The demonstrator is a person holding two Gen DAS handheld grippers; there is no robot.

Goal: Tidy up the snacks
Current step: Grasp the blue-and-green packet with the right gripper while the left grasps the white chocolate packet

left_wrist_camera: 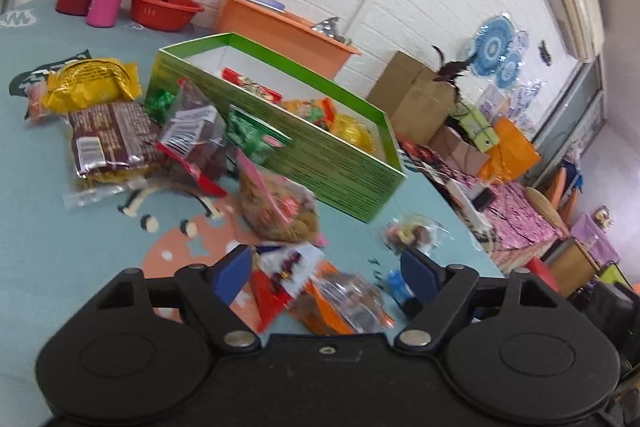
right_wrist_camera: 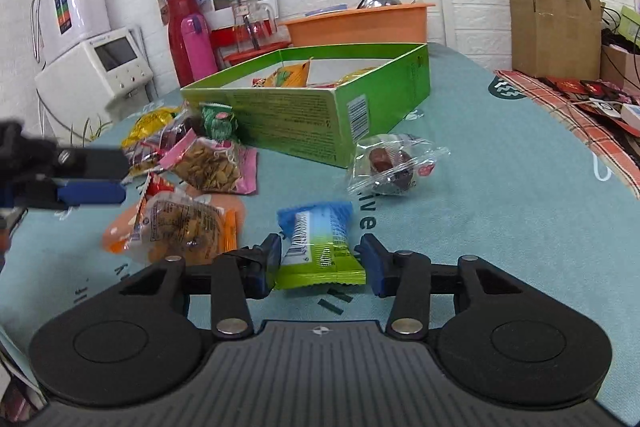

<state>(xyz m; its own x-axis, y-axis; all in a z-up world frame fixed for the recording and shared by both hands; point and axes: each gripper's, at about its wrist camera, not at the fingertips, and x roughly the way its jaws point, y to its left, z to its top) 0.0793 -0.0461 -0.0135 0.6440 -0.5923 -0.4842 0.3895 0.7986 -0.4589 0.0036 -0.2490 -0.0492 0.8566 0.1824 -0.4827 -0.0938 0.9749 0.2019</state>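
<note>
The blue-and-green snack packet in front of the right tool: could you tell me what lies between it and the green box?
In the right wrist view, only bare teal tablecloth separates the blue-and-green packet from the green box.

The right tongs [right_wrist_camera: 322, 263] stand open around a blue-green packet [right_wrist_camera: 318, 243] on the counter [right_wrist_camera: 500, 207], near the green box [right_wrist_camera: 320, 123].

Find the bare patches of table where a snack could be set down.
Free: the cloth right of the green box and date pack, and left of the dark packet. Crowded: the packets between box and left hand-held gripper.
</note>
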